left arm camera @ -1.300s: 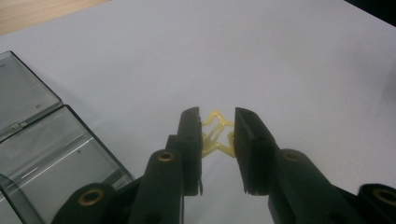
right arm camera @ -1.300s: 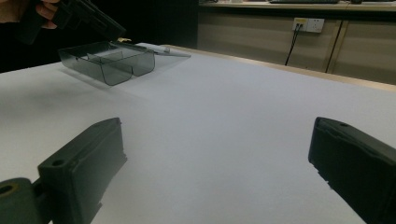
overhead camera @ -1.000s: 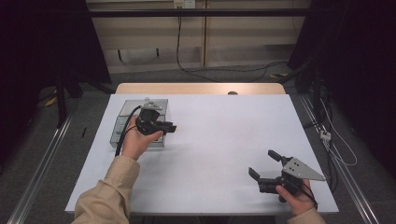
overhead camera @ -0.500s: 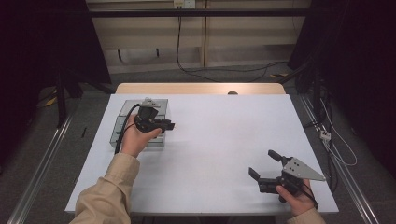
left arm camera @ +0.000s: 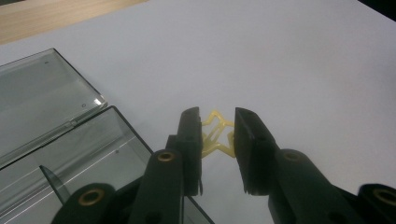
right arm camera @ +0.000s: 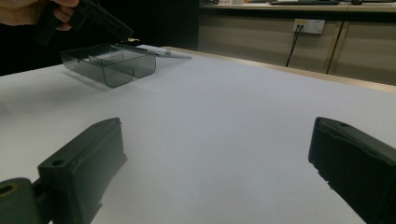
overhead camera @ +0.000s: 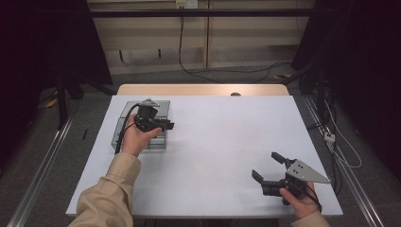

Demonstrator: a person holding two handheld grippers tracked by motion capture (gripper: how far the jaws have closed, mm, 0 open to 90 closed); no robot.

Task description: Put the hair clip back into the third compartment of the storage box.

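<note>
Left gripper [left arm camera: 217, 128] clenched on yellow clip [left arm camera: 217, 135], pinched between pads near jaw tips, held just above table [overhead camera: 213, 142] beside right edge of open grey box [left arm camera: 70, 154]. Clip star-shaped, flat; long axis unclear, star points stick out past tips, away from hand. Right gripper [overhead camera: 267, 165] released, jaws wide, low over table near front right corner, well apart from box. Against earlier frames: left hand barely shifted over box, right unmoved.

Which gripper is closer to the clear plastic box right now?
Left. The left gripper hangs over the clear box, pinching a yellow clip; the right gripper sits across the table.
</note>
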